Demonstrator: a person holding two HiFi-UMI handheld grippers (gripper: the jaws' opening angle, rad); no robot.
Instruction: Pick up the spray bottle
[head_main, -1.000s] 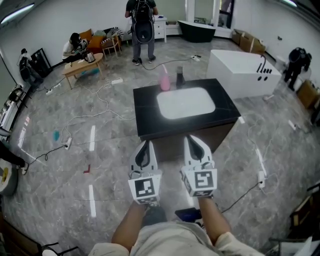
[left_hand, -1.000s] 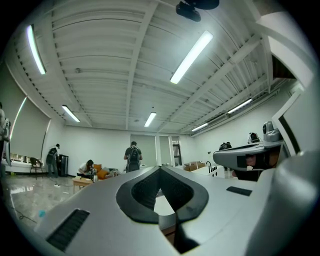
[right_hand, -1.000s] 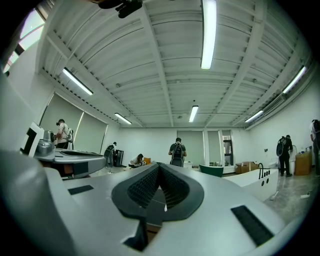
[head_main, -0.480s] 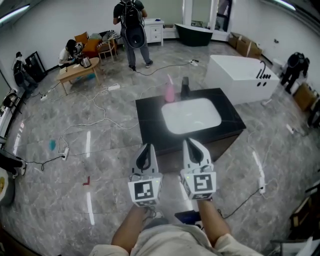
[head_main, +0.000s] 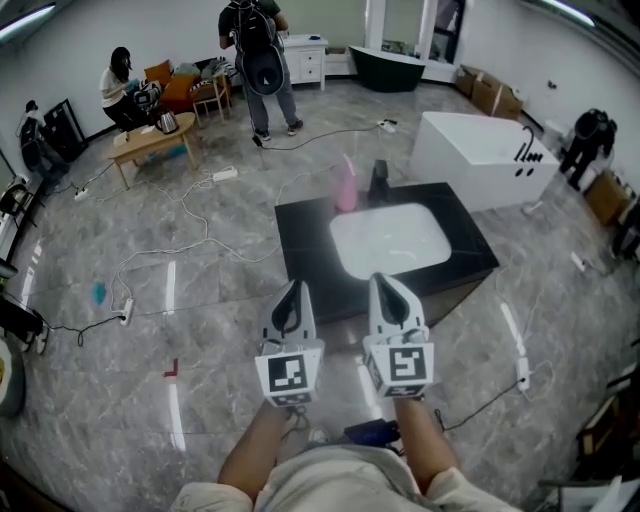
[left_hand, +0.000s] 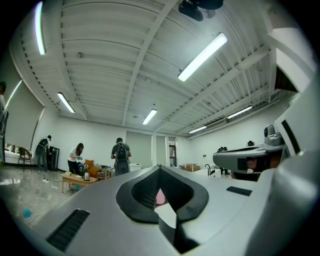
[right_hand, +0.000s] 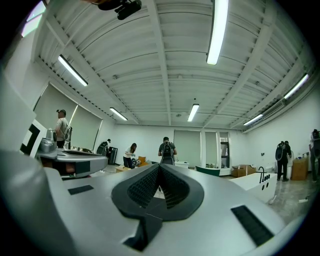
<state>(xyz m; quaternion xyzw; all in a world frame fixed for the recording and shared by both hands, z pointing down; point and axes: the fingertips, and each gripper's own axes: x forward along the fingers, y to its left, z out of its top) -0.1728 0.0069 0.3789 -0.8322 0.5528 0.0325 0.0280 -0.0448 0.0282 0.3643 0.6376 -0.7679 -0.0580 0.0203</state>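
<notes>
A pink spray bottle stands upright at the far edge of a black counter, left of a dark faucet and behind a white basin. Both grippers are held side by side and level, short of the counter's near edge and well short of the bottle. The left gripper is shut with nothing in it, and a sliver of the pink bottle shows through the opening behind its tips. The right gripper is shut and empty too, its tips meeting in its own view.
A white bathtub stands right of the counter. Cables trail over the marble floor at left and right. A person with a backpack stands far behind, near a low wooden table and another person.
The counter with the bottle has drawn nearer in the head view as both grippers and the person advanced toward it. Both grippers stayed shut.
</notes>
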